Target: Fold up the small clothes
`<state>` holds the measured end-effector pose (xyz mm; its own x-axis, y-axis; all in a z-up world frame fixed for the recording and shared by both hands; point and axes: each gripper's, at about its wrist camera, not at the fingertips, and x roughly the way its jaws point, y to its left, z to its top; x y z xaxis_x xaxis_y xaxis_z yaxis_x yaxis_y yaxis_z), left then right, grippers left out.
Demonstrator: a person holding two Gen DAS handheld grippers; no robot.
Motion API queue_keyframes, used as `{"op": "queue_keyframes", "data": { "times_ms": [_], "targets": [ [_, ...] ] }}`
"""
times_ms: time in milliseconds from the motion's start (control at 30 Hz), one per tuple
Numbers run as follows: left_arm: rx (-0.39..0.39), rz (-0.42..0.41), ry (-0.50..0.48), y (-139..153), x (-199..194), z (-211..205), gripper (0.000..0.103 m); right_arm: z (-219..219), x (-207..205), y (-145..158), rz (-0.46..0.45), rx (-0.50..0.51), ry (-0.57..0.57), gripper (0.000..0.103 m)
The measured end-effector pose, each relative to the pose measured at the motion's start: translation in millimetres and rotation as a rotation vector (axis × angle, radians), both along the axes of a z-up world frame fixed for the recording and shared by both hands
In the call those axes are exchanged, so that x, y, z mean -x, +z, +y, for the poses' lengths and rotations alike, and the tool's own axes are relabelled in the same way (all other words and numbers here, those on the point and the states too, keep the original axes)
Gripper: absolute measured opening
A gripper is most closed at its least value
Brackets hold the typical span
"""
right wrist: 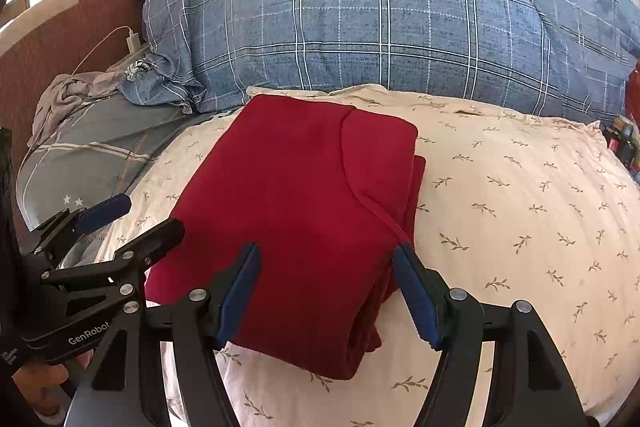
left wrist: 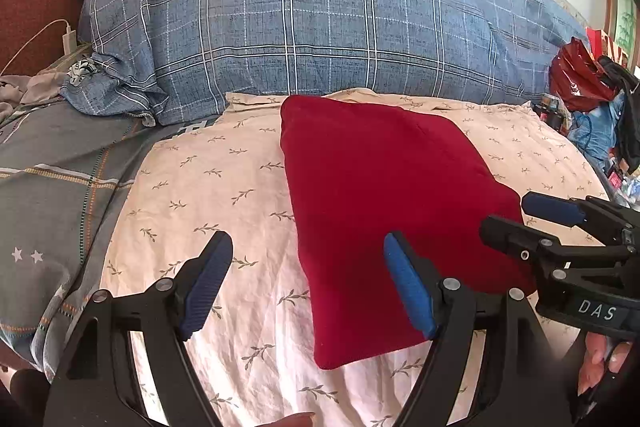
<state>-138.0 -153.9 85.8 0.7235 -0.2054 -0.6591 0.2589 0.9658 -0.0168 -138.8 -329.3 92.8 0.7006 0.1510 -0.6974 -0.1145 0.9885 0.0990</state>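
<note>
Both fingers gape empty: left fingers (left wrist: 308, 283) beside the folded red garment (left wrist: 384, 203) on the bed (left wrist: 224, 187), right fingers (right wrist: 328, 291) over its near edge. Snagging that loose seam could unfold it.

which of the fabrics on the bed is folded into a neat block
The plain dark red garment, folded into a compact rectangle on the cream leaf-print sheet. The blue plaid quilt behind is bulky and patterned, and the grey cloth lies crumpled.
</note>
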Motion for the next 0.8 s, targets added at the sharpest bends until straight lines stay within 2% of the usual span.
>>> {"op": "queue_keyframes", "data": {
  "times_ms": [600,800],
  "targets": [
    [0.002,0.001,-0.012,-5,-11,-2,0.078,1,-11,-3,0.003,0.009,-0.004,0.073],
    [0.036,0.018,-0.008,-8,-23,9,0.079,-8,-18,-2,-0.002,0.001,-0.007,0.073]
  ]
}}
